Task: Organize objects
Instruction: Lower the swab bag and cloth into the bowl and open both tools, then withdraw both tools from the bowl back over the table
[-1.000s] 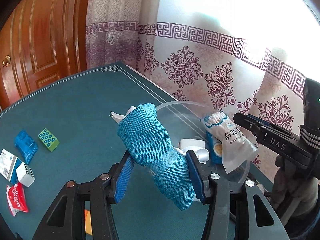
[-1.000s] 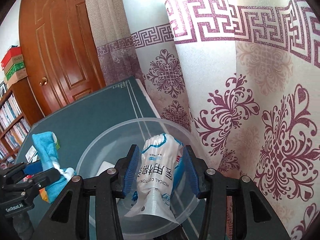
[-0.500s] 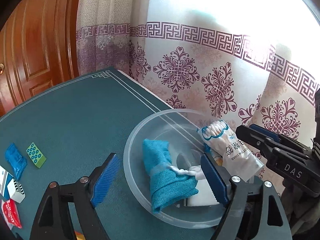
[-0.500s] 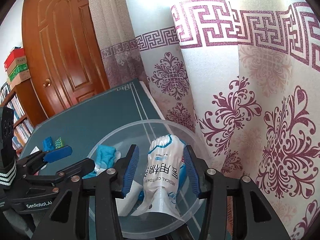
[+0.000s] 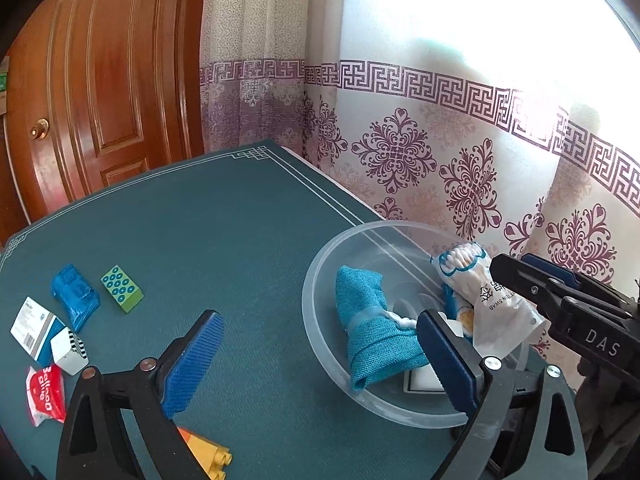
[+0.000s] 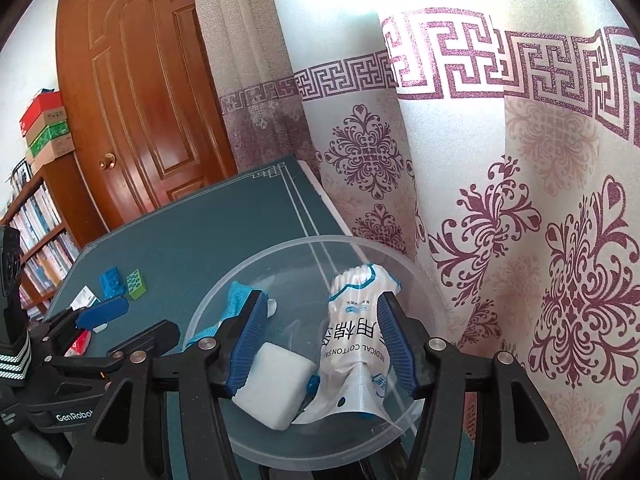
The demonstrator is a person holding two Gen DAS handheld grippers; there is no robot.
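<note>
A clear plastic bowl (image 5: 317, 280) (image 6: 404, 272) stands at the table's right edge by the curtain. In it lie a blue cloth bundle (image 5: 372, 332) (image 6: 236, 300), a white box (image 6: 276, 384) and a bag of cotton swabs (image 5: 480, 292) (image 6: 356, 328). My left gripper (image 5: 320, 360) (image 6: 124, 324) hovers at the bowl's near rim. Its jaws are opening wide and grip nothing; the cloth lies just past its right finger. My right gripper (image 6: 322, 344) (image 5: 560, 300) is over the bowl, jaws opening. The bag stands between them and leans on the right pad, with a gap at the left pad.
On the green table (image 5: 224, 240) to the left lie a blue packet (image 5: 74, 296), a green block (image 5: 122, 288), a white and blue box (image 5: 34, 328), a red packet (image 5: 44, 396) and a yellow block (image 5: 208, 456). A patterned curtain (image 6: 500, 200) hangs right behind the bowl.
The left jaws spread and let go of the blue cloth, which now lies in the bowl. The right jaws widened off the swab bag they had gripped.
</note>
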